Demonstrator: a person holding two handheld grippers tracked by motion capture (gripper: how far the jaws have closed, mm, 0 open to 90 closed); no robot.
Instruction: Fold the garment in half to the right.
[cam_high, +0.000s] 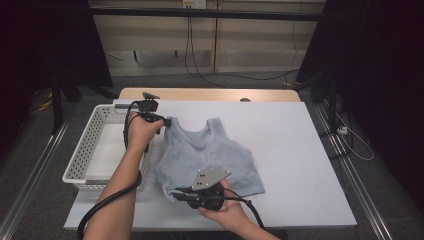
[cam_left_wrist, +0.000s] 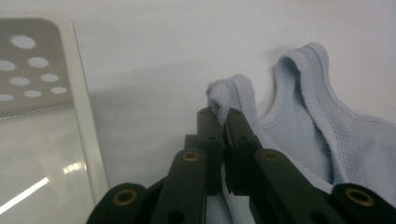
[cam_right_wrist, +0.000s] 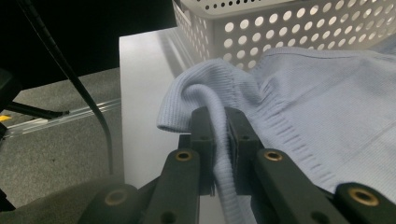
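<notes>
Dark curtains flanked a pale bench (cam_high: 280, 150), where a light blue top (cam_high: 210, 155) lay flat beside a white perforated basket (cam_high: 82, 150). Both grips were already made: the left gripper (cam_left_wrist: 223, 114) was clamped on a shoulder strap, the right gripper (cam_right_wrist: 219, 116) on the ribbed hem. Lifting, folding or moving the top to the basket looked undone. The fabric was soft knit, mesh-like in the body, with ribbed edging; the basket was rigid plastic with round holes.

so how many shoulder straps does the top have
2. One strap is pinched in the left gripper beside the basket; the other strap lies flat on the table.
</notes>
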